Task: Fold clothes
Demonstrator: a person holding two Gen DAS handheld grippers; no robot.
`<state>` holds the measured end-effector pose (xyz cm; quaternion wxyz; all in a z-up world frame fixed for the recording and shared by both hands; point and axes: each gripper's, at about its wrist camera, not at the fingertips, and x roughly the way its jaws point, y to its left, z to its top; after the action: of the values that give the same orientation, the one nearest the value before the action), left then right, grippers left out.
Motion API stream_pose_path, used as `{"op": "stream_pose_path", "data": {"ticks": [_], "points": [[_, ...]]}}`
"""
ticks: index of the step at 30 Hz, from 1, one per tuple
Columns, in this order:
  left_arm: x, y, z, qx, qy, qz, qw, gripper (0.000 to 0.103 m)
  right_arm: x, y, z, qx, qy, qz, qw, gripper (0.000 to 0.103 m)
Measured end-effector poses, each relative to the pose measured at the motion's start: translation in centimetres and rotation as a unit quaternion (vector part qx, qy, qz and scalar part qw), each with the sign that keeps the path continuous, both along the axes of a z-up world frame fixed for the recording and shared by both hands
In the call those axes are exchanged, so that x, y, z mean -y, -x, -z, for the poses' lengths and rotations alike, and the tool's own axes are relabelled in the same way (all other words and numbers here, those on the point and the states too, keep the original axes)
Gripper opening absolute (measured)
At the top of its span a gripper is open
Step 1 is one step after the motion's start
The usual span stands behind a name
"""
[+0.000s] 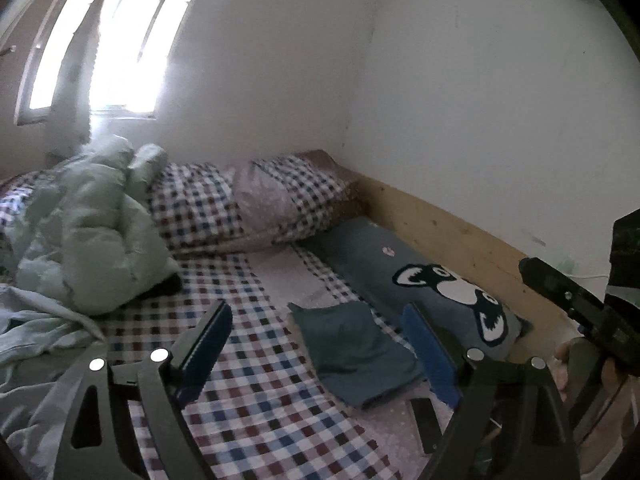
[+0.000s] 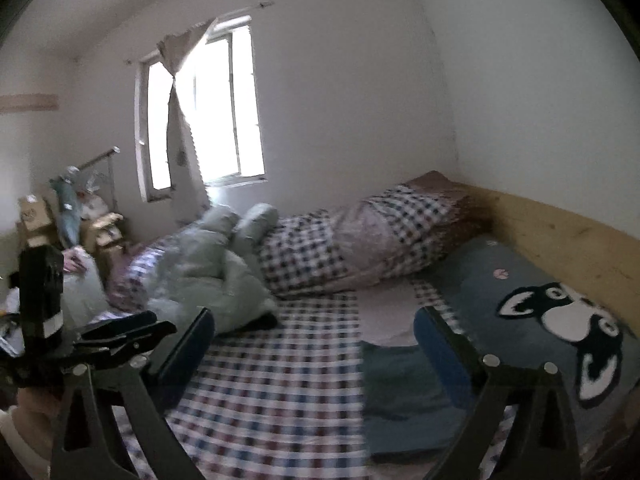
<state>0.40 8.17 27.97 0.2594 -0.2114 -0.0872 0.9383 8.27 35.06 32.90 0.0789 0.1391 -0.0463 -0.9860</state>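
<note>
Looking along our left gripper [image 1: 320,344], we see its blue-padded fingers [image 1: 208,344] spread wide with nothing between them, held above the checked bedsheet [image 1: 248,360] in the lower half of the frame. A folded teal garment [image 1: 352,356] lies flat on that sheet at lower centre-right, just beside a grey pillow with a cartoon dog face [image 1: 432,280] that runs along the wooden bed board [image 1: 460,236]. At middle left sits a crumpled pale green quilt [image 1: 92,232], and next to it a checked pillow [image 1: 248,200] leans toward the corner. A bright window [image 1: 112,40] fills the upper left.

From our right gripper [image 2: 316,352], the fingers [image 2: 440,352] are likewise parted and empty above the sheet. The teal garment appears at lower right, partly behind the right-hand finger. Our other gripper shows at the lower left edge of this view.
</note>
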Motion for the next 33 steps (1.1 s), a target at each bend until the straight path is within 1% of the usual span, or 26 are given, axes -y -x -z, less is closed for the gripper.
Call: {"op": "stream_pose_path", "data": {"ticks": [3,7,11,13,15,17,20,23,26,29,31,33], "points": [[2.8,-2.6,-0.5,-0.015,-0.005,-0.018,0.9997,0.091,1.6,-1.2,-0.2,-0.007,0.005,-0.008,1.000,0.102],[6.3,-4.7,0.9,-0.030,-0.007,-0.058,0.9979,0.095,3.6,-1.8,1.0,-0.013,0.003,-0.006,1.000,0.102],[8.8,-5.9,3.9,-0.047,-0.002,-0.099,0.9939,0.097,5.5,-1.3,3.7,-0.017,0.016,-0.019,1.000,0.102],[9.6,-5.9,6.1,-0.052,0.007,-0.121,0.9912,0.097,6.9,-0.8,5.6,-0.022,0.010,-0.019,1.000,0.103],[10.2,-5.5,8.4,-0.049,0.015,-0.139,0.9890,0.097,8.5,-0.2,7.7,-0.030,-0.005,-0.016,0.999,0.103],[10.8,-4.6,10.7,-0.036,0.021,-0.153,0.9873,0.097,10.1,0.7,10.1,-0.029,-0.023,-0.012,0.999,0.102],[11.5,-2.8,14.2,-0.012,0.026,-0.176,0.9840,0.097,12.3,2.9,13.6,-0.008,-0.039,-0.019,0.999,0.103],[11.6,-1.5,17.2,-0.002,0.032,-0.198,0.9798,0.097,13.4,5.1,16.6,0.007,-0.049,-0.019,0.999,0.103],[11.0,0.1,20.1,0.005,0.058,-0.214,0.9752,0.097,14.4,7.2,20.0,0.022,-0.060,-0.016,0.998,0.103],[10.5,1.4,23.1,0.017,0.086,-0.222,0.9711,0.097,15.1,9.1,23.4,0.047,-0.069,-0.011,0.996,0.103],[10.3,2.2,24.9,0.029,0.098,-0.220,0.9701,0.097,15.1,10.0,25.2,0.062,-0.067,-0.008,0.996,0.103],[10.3,2.7,26.1,0.038,0.105,-0.224,0.9683,0.097,15.2,10.7,26.9,0.076,-0.064,-0.007,0.995,0.103]]}}
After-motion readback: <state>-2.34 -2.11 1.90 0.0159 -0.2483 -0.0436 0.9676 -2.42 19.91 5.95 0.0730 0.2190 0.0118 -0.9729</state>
